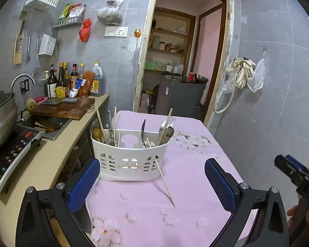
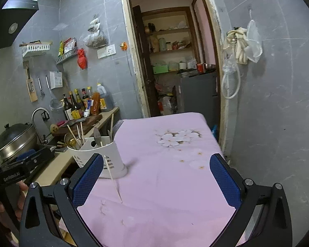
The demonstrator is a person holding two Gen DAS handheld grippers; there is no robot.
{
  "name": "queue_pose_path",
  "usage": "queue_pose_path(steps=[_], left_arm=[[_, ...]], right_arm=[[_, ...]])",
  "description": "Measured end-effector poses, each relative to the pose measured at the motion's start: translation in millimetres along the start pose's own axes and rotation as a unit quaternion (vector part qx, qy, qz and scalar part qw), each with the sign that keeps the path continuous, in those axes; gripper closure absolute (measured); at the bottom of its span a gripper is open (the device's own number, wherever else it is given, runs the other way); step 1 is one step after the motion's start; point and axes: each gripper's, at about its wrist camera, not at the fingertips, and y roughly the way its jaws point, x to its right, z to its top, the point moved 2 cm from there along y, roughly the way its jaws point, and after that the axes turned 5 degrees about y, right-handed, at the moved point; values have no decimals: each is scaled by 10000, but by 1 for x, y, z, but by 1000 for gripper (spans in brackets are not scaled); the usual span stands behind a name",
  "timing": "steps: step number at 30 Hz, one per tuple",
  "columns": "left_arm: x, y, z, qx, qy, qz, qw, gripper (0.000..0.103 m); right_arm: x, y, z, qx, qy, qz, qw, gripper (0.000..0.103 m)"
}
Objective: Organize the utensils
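Both grippers, left and right, gape apart and empty above the pink floral tablecloth, where one pale wooden chopstick leans against the white slotted plastic utensil caddy.

Chopstick against white caddy

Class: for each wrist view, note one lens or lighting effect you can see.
Left wrist view: fisheye bends the cream wooden doorframe; dark vignette fills the corners. Right wrist view: the white slotted plastic utensil caddy throws a soft shadow on the pink floral tablecloth.
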Motion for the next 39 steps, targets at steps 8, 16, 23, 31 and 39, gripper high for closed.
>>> queue_pose_path(steps=[8, 16, 23, 31, 39], left_arm=[[7, -16, -8, 28, 121, 16, 9999, 1], [6, -19, -6, 78, 132, 59, 9999, 1], [0, -21, -4, 102, 46, 100, 9999, 1], [-1, -20, -3, 100, 30, 110, 9999, 1], [-1, -19, -3, 92, 31, 108, 9999, 1]], right_arm=[[13, -23, -4, 138, 251, -211, 9994, 2], [6, -16, -4, 98, 159, -142, 9997, 2], [-1, -15, -5, 78, 32, -116, 9999, 2], [-2, -15, -4, 78, 39, -108, 9999, 2], [-2, -15, -4, 61, 53, -101, 9999, 2]])
